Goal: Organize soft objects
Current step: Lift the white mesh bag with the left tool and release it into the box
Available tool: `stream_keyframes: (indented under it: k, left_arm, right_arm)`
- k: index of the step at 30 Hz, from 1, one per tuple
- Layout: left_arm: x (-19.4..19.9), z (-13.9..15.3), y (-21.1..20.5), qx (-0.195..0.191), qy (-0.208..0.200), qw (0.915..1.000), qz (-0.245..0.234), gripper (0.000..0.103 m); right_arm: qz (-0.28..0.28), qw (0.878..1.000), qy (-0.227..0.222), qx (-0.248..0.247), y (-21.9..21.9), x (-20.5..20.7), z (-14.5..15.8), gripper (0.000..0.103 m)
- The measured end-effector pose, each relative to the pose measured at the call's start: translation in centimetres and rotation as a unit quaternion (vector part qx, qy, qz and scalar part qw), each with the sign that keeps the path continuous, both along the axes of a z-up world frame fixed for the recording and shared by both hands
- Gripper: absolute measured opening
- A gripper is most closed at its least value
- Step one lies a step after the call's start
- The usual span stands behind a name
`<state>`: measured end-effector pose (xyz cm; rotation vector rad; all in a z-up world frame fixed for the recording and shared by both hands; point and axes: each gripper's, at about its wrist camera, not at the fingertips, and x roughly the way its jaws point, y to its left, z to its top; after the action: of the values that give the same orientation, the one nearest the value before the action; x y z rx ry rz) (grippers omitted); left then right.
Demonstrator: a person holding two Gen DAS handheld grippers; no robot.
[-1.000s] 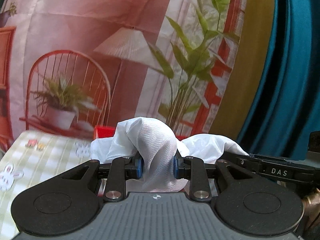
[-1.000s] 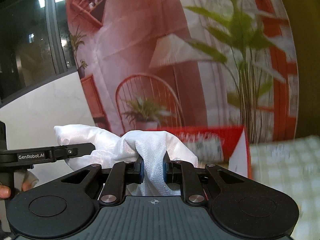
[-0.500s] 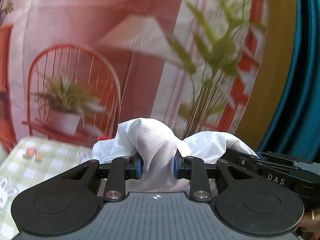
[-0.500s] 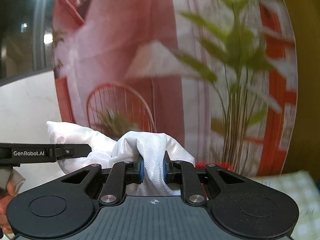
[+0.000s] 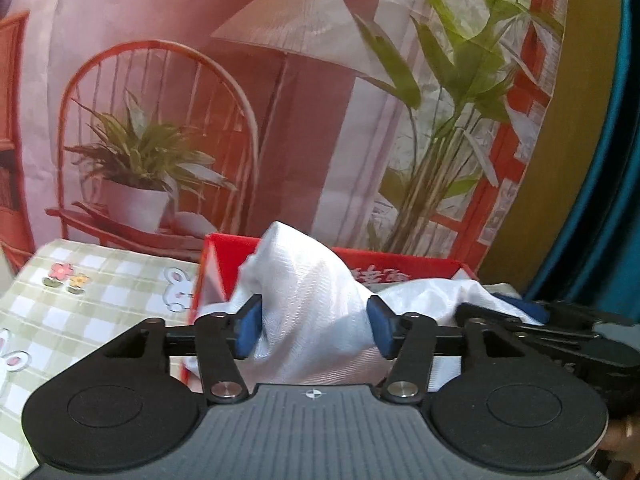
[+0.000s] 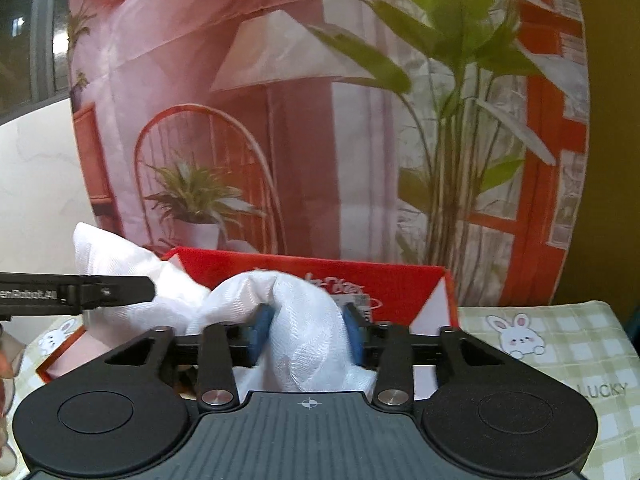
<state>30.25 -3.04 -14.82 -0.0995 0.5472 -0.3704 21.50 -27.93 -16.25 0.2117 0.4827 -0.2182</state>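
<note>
Change since a second ago: both of your grippers have spread. Your left gripper (image 5: 314,326) went from a tight pinch to jaws wide apart, with the white woven-mesh soft cloth (image 5: 308,300) bulging loosely between the blue pads (image 5: 248,326). Your right gripper (image 6: 307,334) has also widened, though its pads look as if they touch the cloth on both sides. The red cardboard box (image 6: 320,276), out of sight half a second ago, is back in both views directly behind the bundle.

Judgement: you are releasing the cloth into the box; this item is nearly placed.

Contents: the cloth sits at or over the box opening. A dark blue item (image 5: 516,308) shows by the box's right side in the left view; whether it lies inside, cannot tell. The box rests on the green checked bunny-print tablecloth (image 6: 560,340).
</note>
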Motion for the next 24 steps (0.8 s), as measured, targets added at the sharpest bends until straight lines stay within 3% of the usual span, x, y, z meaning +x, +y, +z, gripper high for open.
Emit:
stream_keyframes:
  k: [1, 4, 10, 24]
  left_arm:
    - [-0.2, 0.0, 0.3, 0.005, -0.004, 1.0000, 0.004, 0.069]
    - [-0.3, 0.4, 0.8, 0.008, -0.011, 0.9998, 0.017, 0.080]
    - [-0.6, 2.0, 1.7, -0.007, -0.025, 0.9991, 0.032, 0.080]
    - [-6.4, 3.2, 0.9, 0.030, -0.038, 0.9988, -0.008, 0.080]
  right_arm:
    - [-0.006, 1.000, -0.001, -0.006, 0.0, -0.3, 0.1, 0.060]
    - [-0.011, 1.000, -0.007, -0.014, -0.3, -1.0, 0.4, 0.062]
    - [-0.019, 1.000, -0.009, -0.018, -0.6, -2.1, 1.2, 0.062]
    - [0.035, 0.999, -0.020, -0.006, 1.7, -6.5, 3.3, 0.062]
